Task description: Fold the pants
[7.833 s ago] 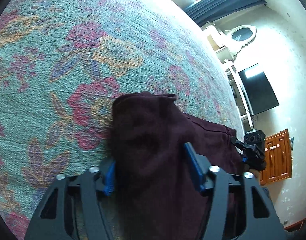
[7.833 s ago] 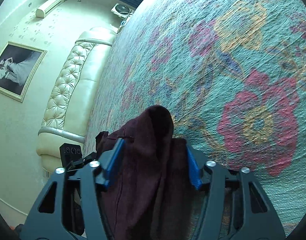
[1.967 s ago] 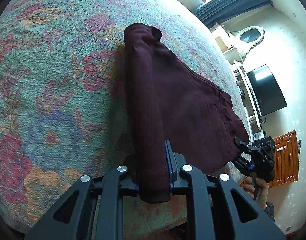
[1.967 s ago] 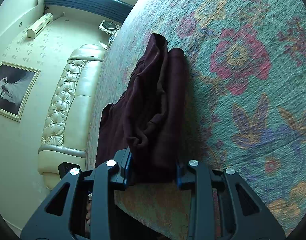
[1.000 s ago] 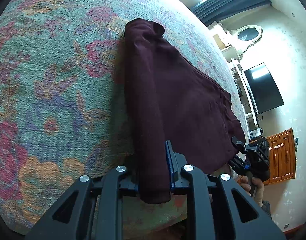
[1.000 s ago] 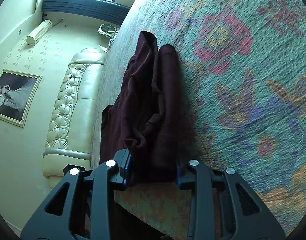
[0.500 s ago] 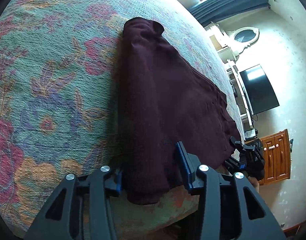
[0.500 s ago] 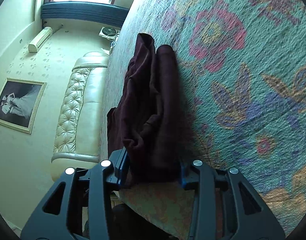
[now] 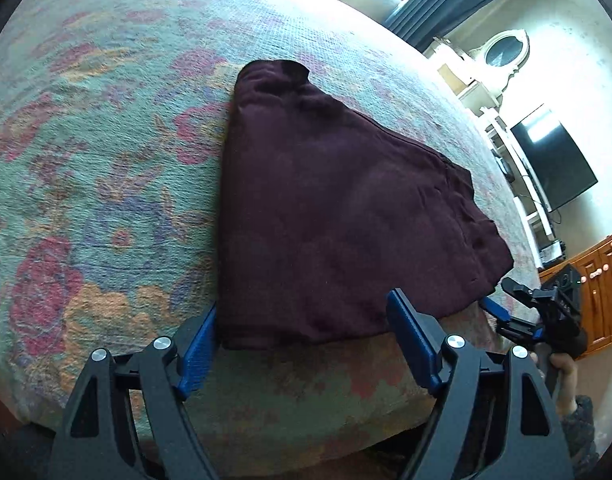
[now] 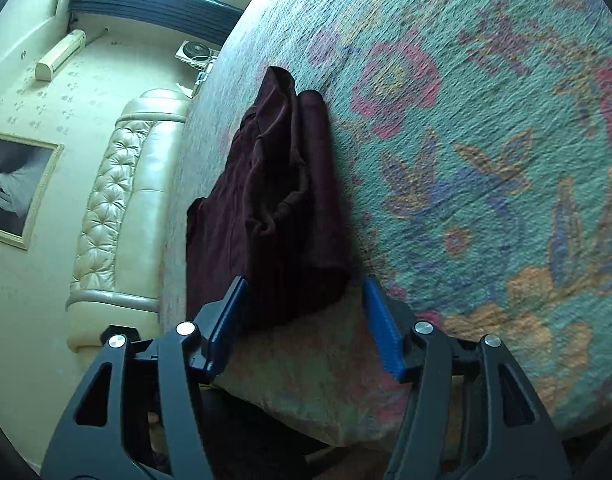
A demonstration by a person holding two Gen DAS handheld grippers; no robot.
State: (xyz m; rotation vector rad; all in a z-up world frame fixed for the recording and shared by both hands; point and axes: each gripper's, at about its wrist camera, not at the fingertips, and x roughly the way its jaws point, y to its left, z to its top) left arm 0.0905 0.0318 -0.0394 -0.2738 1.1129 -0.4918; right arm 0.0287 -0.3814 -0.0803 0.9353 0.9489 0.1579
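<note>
The dark maroon pants [image 9: 338,216] lie folded flat on the floral bedspread [image 9: 105,184], near the bed's front edge. My left gripper [image 9: 306,344] is open and empty, its blue pads just off the near edge of the cloth. My right gripper [image 10: 306,324] is open and empty too, its pads just short of the other near corner of the pants [image 10: 281,208]. The right gripper also shows in the left wrist view [image 9: 546,312] at the far right, held by a hand.
The bedspread [image 10: 486,160] stretches wide around the pants. A cream tufted headboard [image 10: 117,200] and a framed picture [image 10: 13,184] stand on one side. A black TV [image 9: 554,164] and a wooden cabinet [image 9: 602,292] stand on the other.
Both grippers have opened and let go of the pants' near edge, then drawn back a little. The pants now lie flat on the bed.
</note>
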